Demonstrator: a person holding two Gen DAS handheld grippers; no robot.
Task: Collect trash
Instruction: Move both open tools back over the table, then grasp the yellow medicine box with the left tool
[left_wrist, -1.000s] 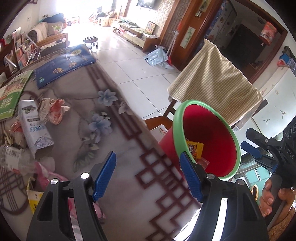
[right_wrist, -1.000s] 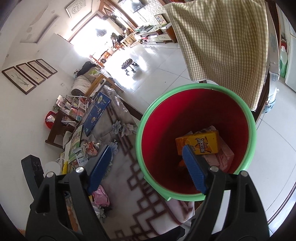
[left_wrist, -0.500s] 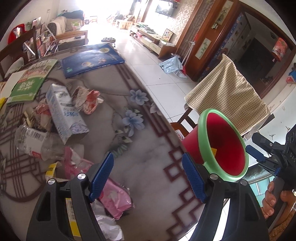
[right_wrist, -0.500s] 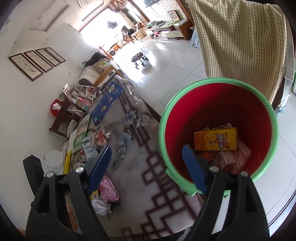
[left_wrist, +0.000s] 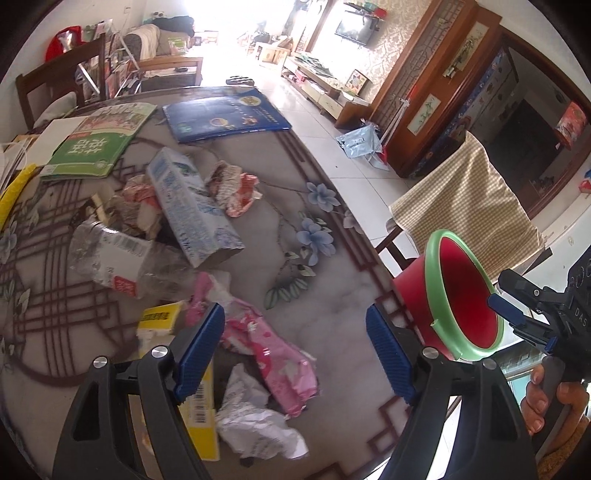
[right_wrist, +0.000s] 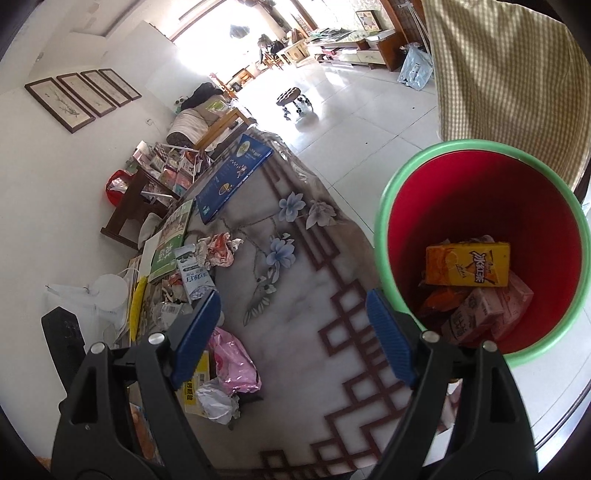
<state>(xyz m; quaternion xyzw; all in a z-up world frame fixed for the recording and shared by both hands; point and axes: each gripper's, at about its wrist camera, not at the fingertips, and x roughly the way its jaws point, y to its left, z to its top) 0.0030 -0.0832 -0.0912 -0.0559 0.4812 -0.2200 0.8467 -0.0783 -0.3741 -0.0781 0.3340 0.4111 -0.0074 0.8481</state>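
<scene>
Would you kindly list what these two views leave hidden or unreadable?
- Bin contents: left wrist view shows only its inner wall, which blocks the bottom.
- Yellow box: left wrist view, partly behind the left gripper finger.
- Trash under the orange carton: right wrist view, covered by it.
- Milk carton print: too small.

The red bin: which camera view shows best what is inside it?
The right wrist view: it looks down into the red bin and shows the yellow drink carton on other packets. The left wrist view shows the bin side-on, contents hidden.
</scene>
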